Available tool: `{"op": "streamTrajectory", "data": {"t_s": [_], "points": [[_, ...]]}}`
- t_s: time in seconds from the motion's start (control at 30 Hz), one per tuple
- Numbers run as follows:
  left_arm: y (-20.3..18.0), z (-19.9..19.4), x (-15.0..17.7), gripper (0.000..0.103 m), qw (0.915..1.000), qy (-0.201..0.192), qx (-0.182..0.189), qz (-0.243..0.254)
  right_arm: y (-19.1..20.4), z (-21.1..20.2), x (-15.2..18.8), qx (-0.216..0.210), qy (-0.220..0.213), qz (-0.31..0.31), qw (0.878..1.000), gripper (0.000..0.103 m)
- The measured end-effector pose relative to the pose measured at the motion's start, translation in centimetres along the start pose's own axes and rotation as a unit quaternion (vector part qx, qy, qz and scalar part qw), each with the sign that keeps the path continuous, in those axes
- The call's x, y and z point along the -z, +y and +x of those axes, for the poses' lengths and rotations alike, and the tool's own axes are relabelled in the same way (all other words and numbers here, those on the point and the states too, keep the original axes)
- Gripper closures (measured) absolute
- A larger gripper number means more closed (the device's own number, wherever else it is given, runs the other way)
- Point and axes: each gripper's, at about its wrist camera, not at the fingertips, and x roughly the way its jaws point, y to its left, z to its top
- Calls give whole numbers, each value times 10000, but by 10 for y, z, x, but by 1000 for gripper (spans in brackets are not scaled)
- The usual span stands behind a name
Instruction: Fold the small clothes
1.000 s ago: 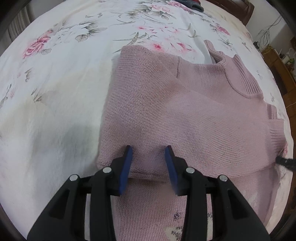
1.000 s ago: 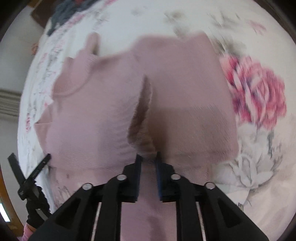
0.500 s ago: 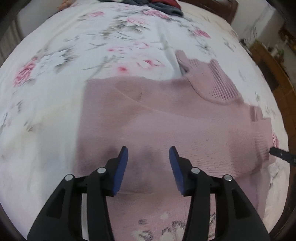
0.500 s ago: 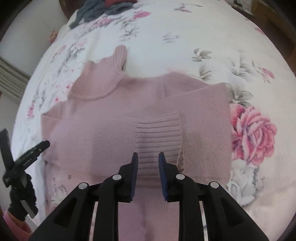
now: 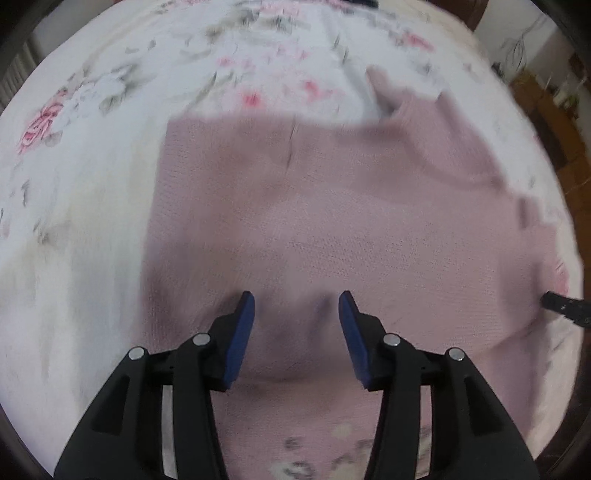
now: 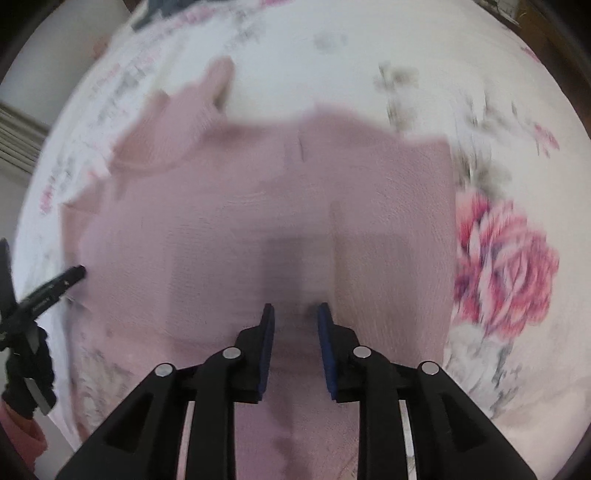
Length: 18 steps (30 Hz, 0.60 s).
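Pink knit sweater (image 5: 332, 221) lay partly folded on a white bedsheet (image 5: 92, 166) printed with pink roses and grey leaves, its ribbed collar (image 6: 177, 125) toward the far side. The left gripper (image 5: 296, 306) hovered over the near hem with its blue pads wide apart and empty. The right gripper (image 6: 294, 314) stood narrower, also empty. Wooden furniture (image 5: 554, 122) and a pale wall (image 5: 524, 29) showed at the far right, blurred.
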Motion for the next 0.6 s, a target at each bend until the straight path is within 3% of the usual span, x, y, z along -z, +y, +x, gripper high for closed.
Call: {"op": "streamTrajectory", "data": {"t_s": [0.07,0.23,0.33,0.6], "points": [[-8,-9,-20,47,9997,-209,114,14,2,-11,-20,-274,-195,34,9994,60],[-33,-2,-83,41,9982,-349,474,76,22,-6,-94,-782,-459,-12,9959,59],[-42,18,-119,41,9977,-259,624,-32,40,17,-132,-883,-276,-46,9957,59],[-69,68,-161,41,9948,137,990,-205,53,78,-193,-1079,169,302,9936,52]]}}
